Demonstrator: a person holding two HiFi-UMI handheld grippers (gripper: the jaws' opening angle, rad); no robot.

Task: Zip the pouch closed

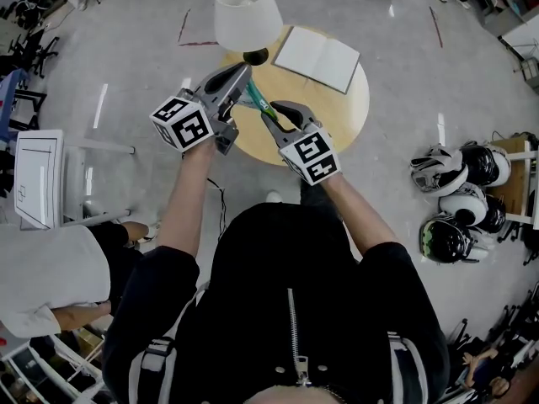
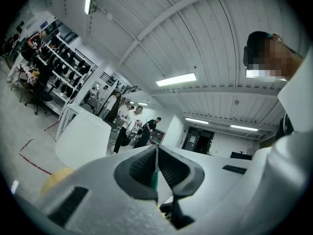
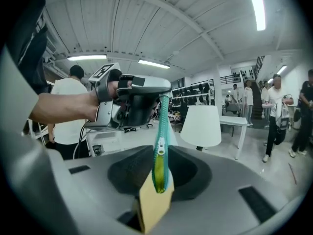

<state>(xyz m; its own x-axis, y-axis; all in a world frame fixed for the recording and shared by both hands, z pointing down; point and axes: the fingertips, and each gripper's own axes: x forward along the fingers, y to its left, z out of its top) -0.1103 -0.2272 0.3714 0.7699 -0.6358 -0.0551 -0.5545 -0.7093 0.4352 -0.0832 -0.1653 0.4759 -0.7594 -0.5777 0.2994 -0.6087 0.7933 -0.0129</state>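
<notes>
A narrow teal pouch hangs in the air over the round wooden table, stretched between my two grippers. My left gripper is shut on its upper end; in the left gripper view only a thin teal edge shows between the pressed pads. The lower end of the pouch reaches down between the jaws of my right gripper. There its yellow-green zipper pull and a tan tag hang in the gap. The right pads stand apart and do not press on it.
A white lamp and an open notebook sit on the table's far side. Several helmets lie on the floor at the right. A white chair and a seated person are at the left.
</notes>
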